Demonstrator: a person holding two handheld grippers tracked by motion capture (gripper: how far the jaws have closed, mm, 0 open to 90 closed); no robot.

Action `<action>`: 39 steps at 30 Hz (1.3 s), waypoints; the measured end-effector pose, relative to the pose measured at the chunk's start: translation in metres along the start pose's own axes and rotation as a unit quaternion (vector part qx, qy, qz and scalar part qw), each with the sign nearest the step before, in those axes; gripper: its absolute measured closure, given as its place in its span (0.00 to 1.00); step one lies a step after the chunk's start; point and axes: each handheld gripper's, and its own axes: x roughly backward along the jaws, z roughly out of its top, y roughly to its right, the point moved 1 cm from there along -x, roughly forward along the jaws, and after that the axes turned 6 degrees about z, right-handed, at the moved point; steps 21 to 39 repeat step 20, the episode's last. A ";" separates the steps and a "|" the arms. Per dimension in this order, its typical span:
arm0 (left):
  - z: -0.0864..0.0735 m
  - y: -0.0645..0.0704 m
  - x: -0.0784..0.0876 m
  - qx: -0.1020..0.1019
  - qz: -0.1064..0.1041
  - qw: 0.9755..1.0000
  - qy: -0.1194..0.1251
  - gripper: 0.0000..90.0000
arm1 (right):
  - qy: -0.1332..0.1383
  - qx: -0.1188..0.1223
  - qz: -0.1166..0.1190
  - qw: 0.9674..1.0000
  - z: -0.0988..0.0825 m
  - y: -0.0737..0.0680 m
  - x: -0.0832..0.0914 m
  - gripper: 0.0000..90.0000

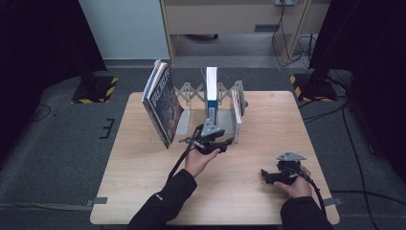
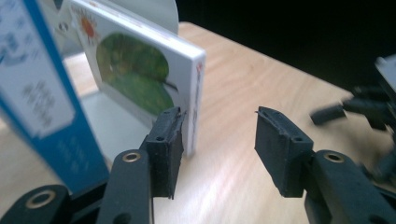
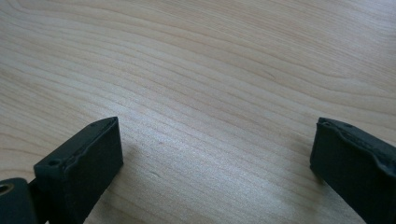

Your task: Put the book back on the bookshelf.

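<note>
Books stand in the rack (image 1: 238,112) at 12 o'clock; left gripper (image 2: 219,140), jaws spread, is just clear of the white picture book (image 2: 154,79). Right gripper (image 3: 215,158) gapes empty at 4 o'clock, so the placement looks complete.

A big book (image 1: 163,103) with a dark cover leans at the left end of the rack (image 1: 191,91), tilted over to the right. The wooden table (image 1: 143,167) is pale and bare at the front. Behind it is a grey floor (image 1: 57,143). Two black stands with yellow and black stripes (image 1: 93,88) sit on the floor at the back. Cables (image 1: 354,143) lie on the right.
</note>
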 end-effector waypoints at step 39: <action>-0.086 -0.053 0.105 0.037 0.041 0.996 -0.074 0.42 | 0.002 -0.023 -0.009 1.000 0.001 -0.001 0.007 0.16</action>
